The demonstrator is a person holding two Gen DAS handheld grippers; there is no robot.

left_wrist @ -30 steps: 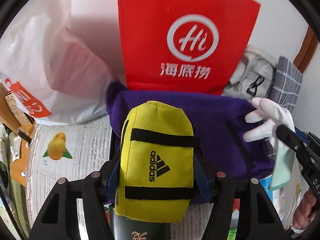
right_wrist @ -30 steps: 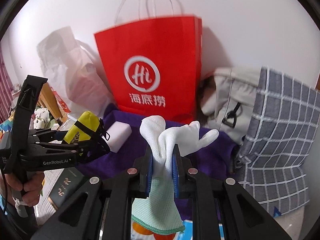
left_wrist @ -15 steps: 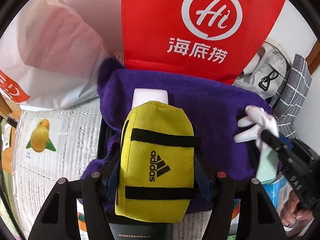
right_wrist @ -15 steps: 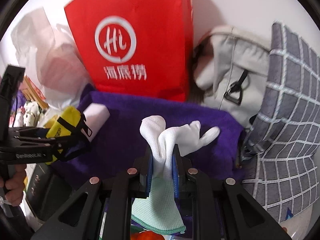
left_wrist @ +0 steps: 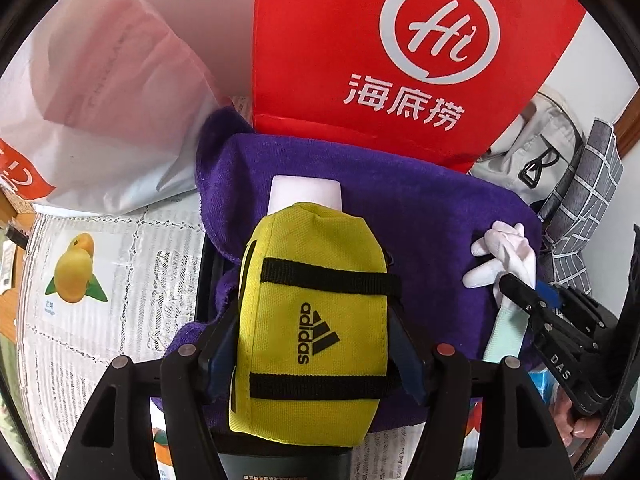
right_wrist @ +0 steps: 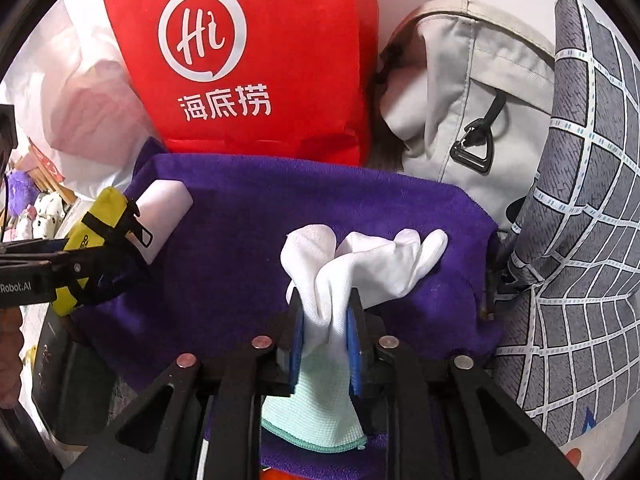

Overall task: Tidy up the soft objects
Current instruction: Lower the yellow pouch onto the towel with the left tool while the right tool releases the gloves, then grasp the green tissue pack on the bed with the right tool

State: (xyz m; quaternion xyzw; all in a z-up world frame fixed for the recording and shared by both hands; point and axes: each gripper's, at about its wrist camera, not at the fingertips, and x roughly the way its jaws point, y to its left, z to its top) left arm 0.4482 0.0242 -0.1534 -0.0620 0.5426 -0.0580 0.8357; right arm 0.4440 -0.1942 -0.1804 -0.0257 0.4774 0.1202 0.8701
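Left wrist view: left gripper (left_wrist: pixel 312 344) clamped on yellow pouch (left_wrist: pixel 310 324), above purple towel (left_wrist: pixel 420 216), w/ white block (left_wrist: pixel 306 192) just beyond. Right gripper (right_wrist: pixel 325 320) pinching white glove (right_wrist: pixel 360 264) over same towel; red bag (right_wrist: pixel 256 60) behind.

the desk (left_wrist: pixel 120 280) wears a white lace cloth with a mango picture (left_wrist: pixel 74 268) at 9 o'clock in the left view. a purple towel (left_wrist: pixel 420 232) lies across the middle, a white block (left_wrist: pixel 306 192) on it. at 12 stands a red bag (left_wrist: pixel 380 60), at 10 a white plastic bag (left_wrist: pixel 100 100), at 2 a grey bag (right_wrist: pixel 460 100) and checked cloth (right_wrist: pixel 580 240).
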